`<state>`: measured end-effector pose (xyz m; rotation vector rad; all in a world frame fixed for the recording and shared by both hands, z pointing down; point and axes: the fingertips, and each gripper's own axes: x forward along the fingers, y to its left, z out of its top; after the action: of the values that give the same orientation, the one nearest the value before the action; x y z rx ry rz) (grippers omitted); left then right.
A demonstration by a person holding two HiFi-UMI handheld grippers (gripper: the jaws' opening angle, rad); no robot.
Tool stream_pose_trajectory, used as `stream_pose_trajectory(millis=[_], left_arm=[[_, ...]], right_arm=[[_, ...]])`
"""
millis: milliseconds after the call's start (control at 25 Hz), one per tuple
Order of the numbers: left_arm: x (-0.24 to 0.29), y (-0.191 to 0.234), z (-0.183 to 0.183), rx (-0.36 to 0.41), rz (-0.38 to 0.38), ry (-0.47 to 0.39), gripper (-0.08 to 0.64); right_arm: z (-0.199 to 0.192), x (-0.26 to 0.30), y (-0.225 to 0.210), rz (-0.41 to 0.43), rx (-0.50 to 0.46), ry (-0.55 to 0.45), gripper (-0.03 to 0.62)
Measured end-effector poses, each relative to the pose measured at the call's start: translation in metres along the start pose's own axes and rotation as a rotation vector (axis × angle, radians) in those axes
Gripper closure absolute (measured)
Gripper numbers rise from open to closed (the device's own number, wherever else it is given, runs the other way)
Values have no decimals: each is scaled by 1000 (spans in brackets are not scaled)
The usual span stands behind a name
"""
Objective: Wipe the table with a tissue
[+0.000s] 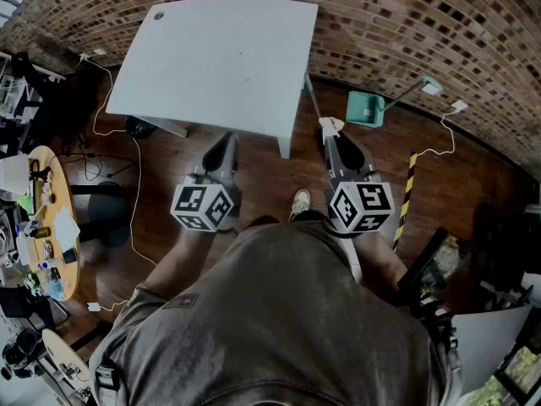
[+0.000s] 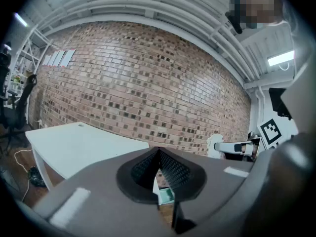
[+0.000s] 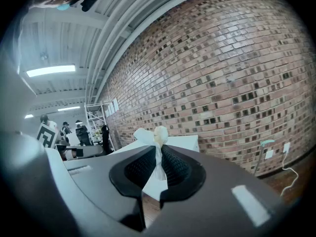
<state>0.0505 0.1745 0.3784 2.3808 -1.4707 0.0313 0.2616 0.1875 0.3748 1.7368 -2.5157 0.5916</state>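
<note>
The white table [image 1: 220, 57] stands ahead of me, its top bare apart from a small dark round spot [image 1: 158, 15] at the far left corner. Both grippers are held low in front of the table's near edge, above the wooden floor. My right gripper [image 1: 330, 130] is shut on a crumpled white tissue [image 3: 157, 135], which pokes out past the tips [image 1: 331, 124]. My left gripper [image 1: 226, 140] is shut with nothing between its pads [image 2: 170, 169]. In the left gripper view the table [image 2: 74, 147] lies to the left and the tissue [image 2: 215, 144] shows at the right.
A green dustpan [image 1: 365, 108] with a long handle leans by the brick wall to the right. A yellow-black striped post [image 1: 407, 194] stands at the right. A cluttered round table [image 1: 51, 218] and cables [image 1: 135, 193] lie at the left. My shoe [image 1: 300, 201] is below.
</note>
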Motion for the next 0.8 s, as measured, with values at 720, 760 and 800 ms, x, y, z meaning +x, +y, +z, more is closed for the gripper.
stream_pose_trajectory(millis=[720,760,800], left_arm=[[62,37,12,-29,65,4,558],[66,43,13,-33,59,6,558],[70,50,14,-38,52,9,558]], right_arm=[[8,92,-20,61,5,54,541],[7,99,-19,53,3,58,541],[6,107,-18,43,3,64,541]])
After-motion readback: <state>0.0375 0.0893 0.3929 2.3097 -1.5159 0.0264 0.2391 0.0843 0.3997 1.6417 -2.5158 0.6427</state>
